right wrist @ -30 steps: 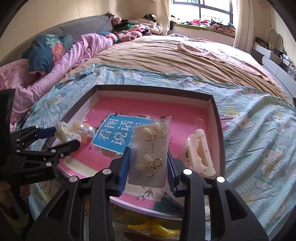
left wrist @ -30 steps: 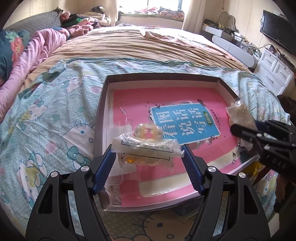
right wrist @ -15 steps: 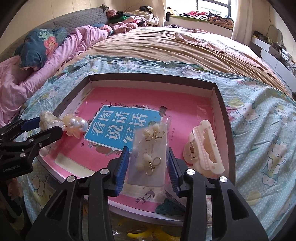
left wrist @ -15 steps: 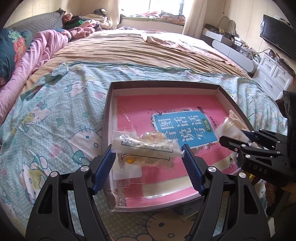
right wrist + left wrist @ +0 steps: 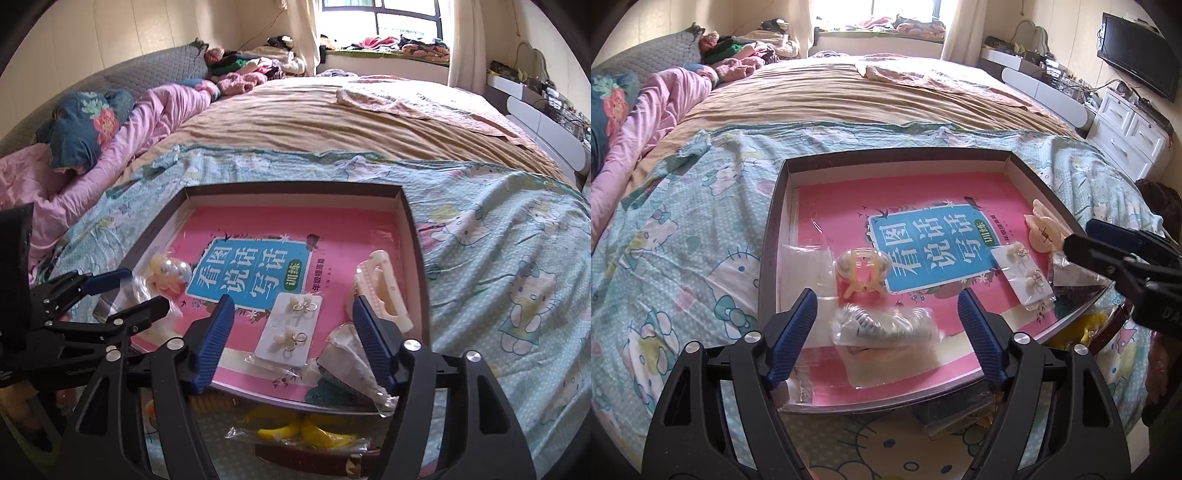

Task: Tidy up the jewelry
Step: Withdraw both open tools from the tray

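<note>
The earring card (image 5: pixel 289 331), white with two pearl-and-gold earrings in a clear sleeve, lies flat in the box lid (image 5: pixel 413 236) on the pink book (image 5: pixel 258 229). Its long axis runs from the near edge away, leaning right. The right gripper (image 5: pixel 293 338) has just been opening and stands spread beside the card without pressing it; the left gripper (image 5: pixel 886 325) is also spread over a blurred plastic packet (image 5: pixel 884 326).

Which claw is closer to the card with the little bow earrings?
Right. The right gripper has just been opening and stands open right around the earring card, which lies in the tray. The left gripper sits open at the tray's other end, over a plastic packet.

Sunlit bedroom (image 5: pixel 879 33), wide bed (image 5: pixel 849 96)
</note>
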Demonstrator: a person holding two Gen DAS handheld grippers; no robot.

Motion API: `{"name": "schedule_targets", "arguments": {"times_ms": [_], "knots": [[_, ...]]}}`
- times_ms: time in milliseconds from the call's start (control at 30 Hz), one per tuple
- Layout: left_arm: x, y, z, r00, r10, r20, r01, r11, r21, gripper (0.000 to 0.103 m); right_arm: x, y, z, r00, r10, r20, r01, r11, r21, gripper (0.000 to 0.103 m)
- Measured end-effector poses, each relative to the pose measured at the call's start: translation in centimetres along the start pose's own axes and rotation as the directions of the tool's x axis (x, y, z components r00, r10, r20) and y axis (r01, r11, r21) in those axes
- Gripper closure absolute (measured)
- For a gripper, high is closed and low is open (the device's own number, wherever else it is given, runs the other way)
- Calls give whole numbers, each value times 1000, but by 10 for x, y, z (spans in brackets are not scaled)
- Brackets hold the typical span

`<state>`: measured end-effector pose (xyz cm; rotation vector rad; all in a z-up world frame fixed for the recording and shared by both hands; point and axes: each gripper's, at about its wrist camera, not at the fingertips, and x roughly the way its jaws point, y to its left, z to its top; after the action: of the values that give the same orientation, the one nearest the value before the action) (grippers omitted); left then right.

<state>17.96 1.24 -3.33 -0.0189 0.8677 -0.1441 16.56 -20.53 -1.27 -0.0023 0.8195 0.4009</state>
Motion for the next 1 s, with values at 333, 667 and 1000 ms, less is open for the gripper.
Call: {"name": "schedule_targets", "arguments": {"times_ms": [333,667,1000], "knots": [[-17,2,5,1000,1,22,0,1000,-30,15,-32,-13,0,998,0,63,-3,999,44,23],[-50,4,9,997,-5,74,9,999,-54,10,-60,-11,1,993,-6,119,2,1000,31,18],[-77,4,9,993,9,121,-3,999,-53,10,-85,-5,1,986,4,165,-6,1000,16,17]]}}
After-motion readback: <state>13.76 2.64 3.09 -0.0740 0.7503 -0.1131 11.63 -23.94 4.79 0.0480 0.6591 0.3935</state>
